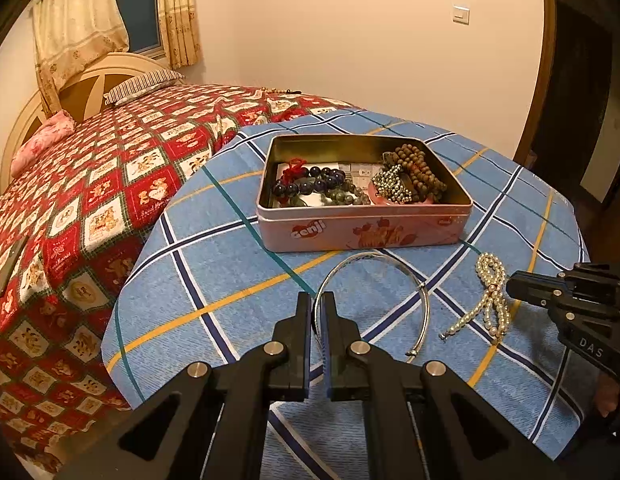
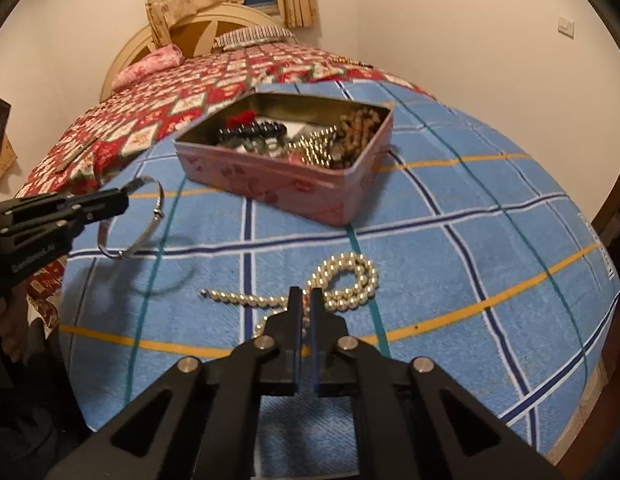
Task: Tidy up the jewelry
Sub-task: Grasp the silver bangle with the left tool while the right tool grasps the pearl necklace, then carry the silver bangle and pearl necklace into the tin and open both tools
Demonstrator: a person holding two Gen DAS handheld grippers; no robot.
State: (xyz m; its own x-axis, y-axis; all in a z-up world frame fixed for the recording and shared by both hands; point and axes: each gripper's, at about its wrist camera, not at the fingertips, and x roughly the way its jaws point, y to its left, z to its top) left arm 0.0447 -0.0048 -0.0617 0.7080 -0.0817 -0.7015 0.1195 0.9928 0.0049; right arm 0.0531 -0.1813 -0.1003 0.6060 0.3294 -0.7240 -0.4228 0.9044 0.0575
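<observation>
My left gripper (image 1: 319, 300) is shut on a thin silver bangle (image 1: 424, 300) and holds it lifted above the blue checked cloth; the right wrist view shows the bangle (image 2: 150, 224) hanging clear with its shadow below. A pearl necklace (image 1: 490, 300) lies on the cloth to the right. My right gripper (image 2: 306, 294) is shut, its tips just above the pearl necklace (image 2: 342, 280), holding nothing. An open pink tin (image 1: 362, 232) behind holds several bead bracelets (image 1: 322, 188); it also shows in the right wrist view (image 2: 294, 188).
The blue checked cloth (image 1: 230, 280) covers a round table beside a bed with a red patterned quilt (image 1: 90, 200). A wooden door frame (image 1: 542, 60) stands at the right. A dark flat object (image 1: 10, 268) lies on the bed.
</observation>
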